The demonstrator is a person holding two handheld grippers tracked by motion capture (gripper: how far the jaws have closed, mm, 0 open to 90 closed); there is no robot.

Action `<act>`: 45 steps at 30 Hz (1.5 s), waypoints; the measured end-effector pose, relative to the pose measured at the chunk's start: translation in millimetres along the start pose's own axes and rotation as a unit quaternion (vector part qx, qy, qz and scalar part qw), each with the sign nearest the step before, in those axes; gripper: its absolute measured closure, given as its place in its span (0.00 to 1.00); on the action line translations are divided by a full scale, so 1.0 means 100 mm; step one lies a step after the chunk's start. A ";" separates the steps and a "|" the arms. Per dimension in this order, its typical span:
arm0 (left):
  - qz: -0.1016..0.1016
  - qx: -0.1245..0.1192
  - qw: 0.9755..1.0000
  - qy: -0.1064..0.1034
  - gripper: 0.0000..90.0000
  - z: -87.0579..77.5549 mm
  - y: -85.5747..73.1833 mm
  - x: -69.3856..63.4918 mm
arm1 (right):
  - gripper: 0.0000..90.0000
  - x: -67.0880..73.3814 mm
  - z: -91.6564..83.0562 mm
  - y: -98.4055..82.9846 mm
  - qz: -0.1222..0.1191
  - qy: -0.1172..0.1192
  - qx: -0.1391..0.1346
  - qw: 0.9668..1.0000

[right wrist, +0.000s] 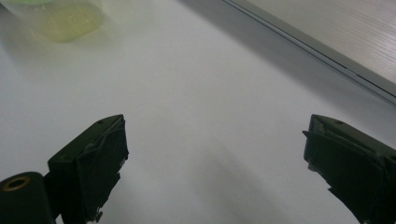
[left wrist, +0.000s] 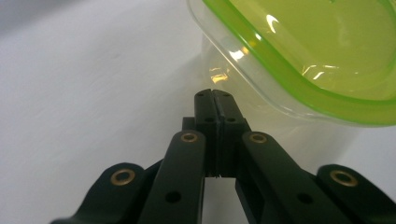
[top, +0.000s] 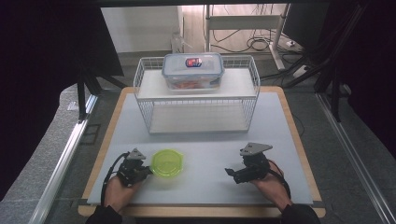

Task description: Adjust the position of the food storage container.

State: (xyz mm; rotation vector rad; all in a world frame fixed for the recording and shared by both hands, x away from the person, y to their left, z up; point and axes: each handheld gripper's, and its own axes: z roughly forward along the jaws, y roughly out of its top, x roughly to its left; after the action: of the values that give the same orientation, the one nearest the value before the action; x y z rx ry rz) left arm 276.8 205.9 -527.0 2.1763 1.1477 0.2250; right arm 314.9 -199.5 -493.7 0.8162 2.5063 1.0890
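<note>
Resting left gripper [top: 145, 169] clenched empty, tips against green-lidded container [top: 167, 163], likely nudging; right gripper [top: 229, 172] released, well right of it.

Lab test rig, black curtains [top: 42, 70], aluminium framing [top: 60, 158], floor cables [top: 252, 44]

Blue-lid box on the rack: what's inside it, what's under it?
The box sits on the upper shelf of the wire rack. Through its clear wall something orange-red shows; what it is cannot be told, and the lid with its sticker covers the rest. The lower shelf beneath looks bare.
</note>
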 end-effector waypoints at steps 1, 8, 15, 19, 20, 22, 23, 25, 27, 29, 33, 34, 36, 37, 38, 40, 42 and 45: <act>0.000 0.000 1.000 0.000 1.00 0.00 0.00 0.00 | 0.06 0.00 0.00 0.00 0.000 0.000 0.000 1.000; 0.034 0.004 0.999 -0.021 1.00 0.13 0.18 -0.25 | 0.06 -0.01 0.02 -0.01 0.000 0.001 0.003 1.000; 0.063 0.018 0.997 -0.041 1.00 0.30 0.31 -0.46 | 0.06 0.00 0.02 -0.01 0.000 0.001 0.005 1.000; 0.069 0.020 0.996 -0.046 1.00 0.36 0.36 -0.54 | 0.06 -0.01 0.03 -0.02 0.001 0.001 0.006 1.000; 0.073 0.019 0.996 -0.047 1.00 0.39 0.39 -0.57 | 0.06 -0.01 0.03 -0.02 0.001 0.002 0.006 1.000; 0.076 0.017 0.996 -0.048 1.00 0.42 0.42 -0.62 | 0.06 -0.01 0.03 -0.02 0.000 0.001 0.006 1.000; 0.078 0.018 0.996 -0.049 1.00 0.43 0.43 -0.64 | 0.06 0.00 0.03 -0.02 -0.002 0.001 0.007 1.000; 0.081 0.016 0.995 -0.049 1.00 0.44 0.44 -0.65 | 0.06 0.01 0.03 -0.02 -0.002 0.002 0.007 1.000; 0.082 0.017 0.995 -0.050 1.00 0.43 0.43 -0.64 | 0.06 0.01 0.03 -0.02 -0.002 0.002 0.008 1.000; 0.074 0.016 0.996 -0.052 1.00 0.42 0.42 -0.63 | 0.06 0.00 0.03 -0.02 -0.003 0.003 0.008 1.000; 0.075 0.013 0.996 -0.051 0.97 0.37 0.40 -0.58 | 0.06 0.00 0.03 -0.02 -0.004 0.004 0.008 1.000; 0.074 0.007 0.996 -0.049 0.96 0.33 0.38 -0.57 | 0.06 0.01 0.03 -0.02 -0.004 0.005 0.008 1.000; 0.074 0.001 0.996 -0.043 0.93 0.29 0.36 -0.55 | 0.06 0.01 0.03 -0.02 -0.004 0.007 0.008 1.000; 0.074 0.001 0.996 -0.043 0.91 0.29 0.36 -0.55 | 0.06 0.01 0.03 -0.02 -0.004 0.007 0.008 1.000; 0.075 -0.009 0.997 -0.031 0.88 0.23 0.33 -0.53 | 0.06 0.01 0.03 -0.02 -0.004 0.008 0.008 1.000; 0.073 -0.015 0.997 -0.028 0.83 0.20 0.31 -0.52 | 0.06 0.01 0.03 -0.02 -0.003 0.009 0.007 1.000; 0.072 -0.033 0.997 -0.024 0.77 0.12 0.28 -0.50 | 0.06 0.01 0.03 -0.02 -0.003 0.010 0.006 1.000; 0.074 -0.042 0.996 -0.016 0.67 0.07 0.25 -0.49 | 0.06 0.01 0.03 -0.02 -0.003 0.010 0.006 1.000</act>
State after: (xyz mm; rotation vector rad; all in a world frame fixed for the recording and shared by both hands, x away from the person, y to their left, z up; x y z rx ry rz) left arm 267.2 153.8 -509.7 2.1829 0.9444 0.2975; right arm 314.9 -198.5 -497.7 0.8049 2.5326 1.0866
